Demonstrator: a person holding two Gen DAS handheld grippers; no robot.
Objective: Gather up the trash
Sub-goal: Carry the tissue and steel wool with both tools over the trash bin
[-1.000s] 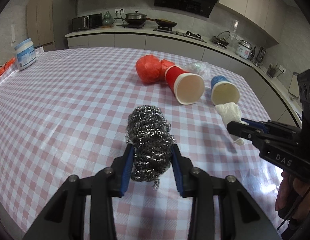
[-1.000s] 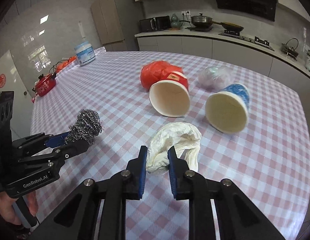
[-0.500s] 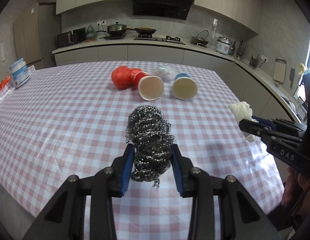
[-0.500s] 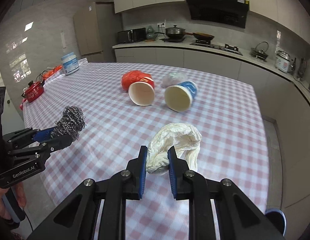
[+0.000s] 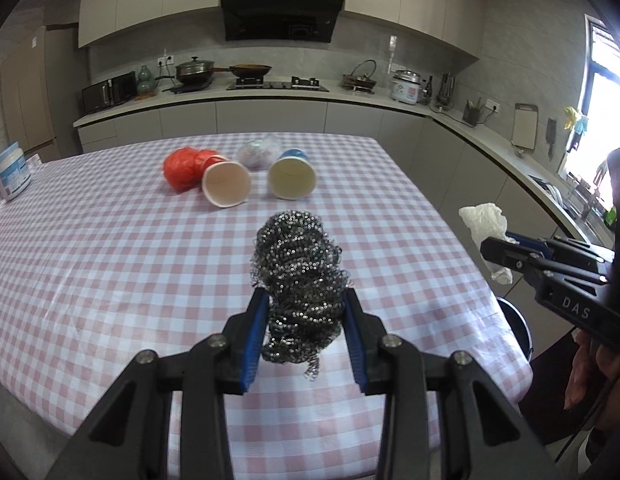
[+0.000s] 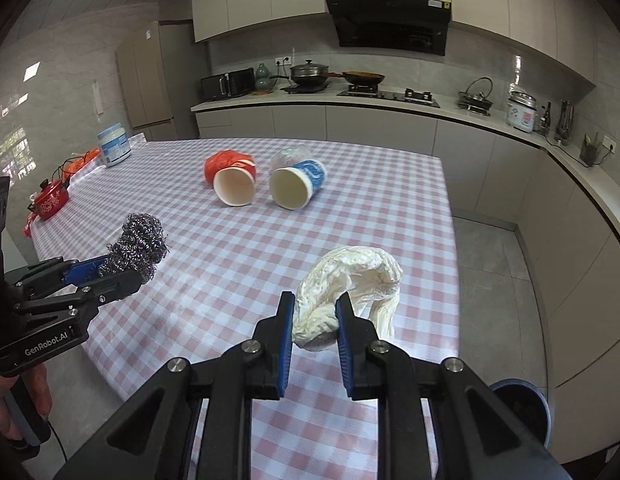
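My left gripper (image 5: 306,300) is shut on a steel wool scourer (image 5: 298,276) and holds it above the near part of the checked table (image 5: 110,264). It also shows in the right wrist view (image 6: 136,246). My right gripper (image 6: 315,304) is shut on a crumpled white tissue (image 6: 350,280), held off the table's right edge; it shows in the left wrist view (image 5: 484,222) too. On the table's far part lie a red cup (image 5: 226,183), a blue cup (image 5: 292,178), a red crumpled bag (image 5: 180,168) and a clear plastic wad (image 5: 256,152).
A dark blue bin (image 6: 518,410) stands on the floor by the table's near right corner, also seen in the left wrist view (image 5: 516,324). A white tub (image 5: 10,172) and a small red pot (image 6: 50,200) sit at the table's left side. Kitchen counters run behind.
Both grippers have pulled back and up from the table with their loads. The cups now look farther away and the bin has come into view.
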